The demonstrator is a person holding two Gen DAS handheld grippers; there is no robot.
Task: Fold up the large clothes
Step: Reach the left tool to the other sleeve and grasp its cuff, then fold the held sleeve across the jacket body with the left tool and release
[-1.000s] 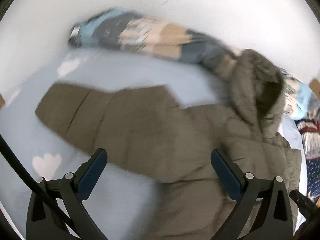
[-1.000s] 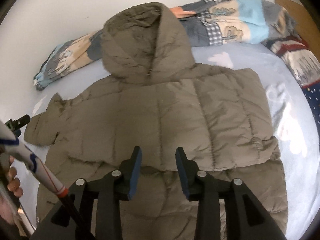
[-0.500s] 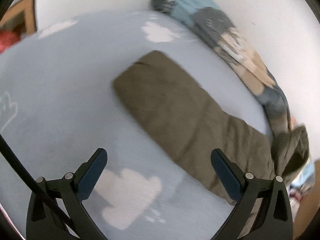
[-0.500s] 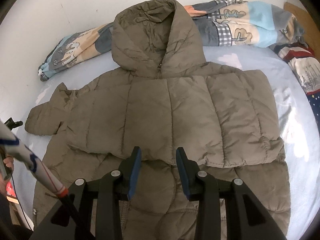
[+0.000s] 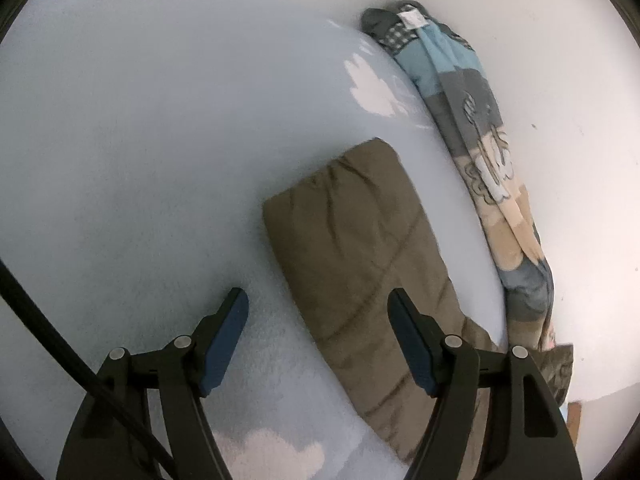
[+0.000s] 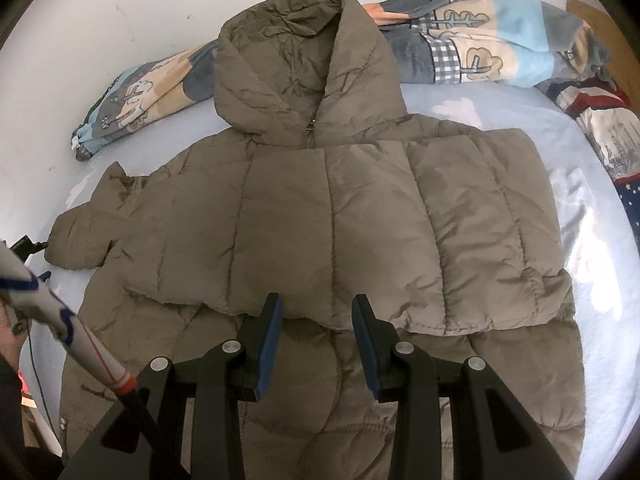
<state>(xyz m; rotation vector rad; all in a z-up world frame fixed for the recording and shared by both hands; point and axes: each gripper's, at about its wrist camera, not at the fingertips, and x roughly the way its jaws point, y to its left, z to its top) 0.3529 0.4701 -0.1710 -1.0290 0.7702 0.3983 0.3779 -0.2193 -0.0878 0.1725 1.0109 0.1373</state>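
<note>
One olive-brown quilted puffer jacket with a hood (image 6: 320, 216) lies spread on the pale blue bed sheet with white cloud shapes (image 6: 592, 264), its hood pointing at the white wall (image 6: 120, 8) and its zip closed at the collar. One sleeve is folded flat across the chest, its elastic cuff ending near the jacket's far side; the other sleeve (image 5: 360, 248) lies stretched out sideways on the sheet. The fabric is puffy, creased at the hood, stitched in wide channels. The left gripper (image 5: 318, 336) hovers above the outstretched sleeve with its blue-padded jaws spread wide, one pad over the sleeve, the other over bare sheet, nothing between them. The right gripper (image 6: 316, 344) hangs over the jacket's lower middle, jaws parted a little and empty. A rolled patterned blanket in blue, grey and beige (image 6: 480, 48) runs along the wall just behind the hood and sleeve. Bare sheet opens broadly beyond the sleeve's cuff; a striped and starred cloth (image 6: 600, 128) crowds the opposite edge.
</note>
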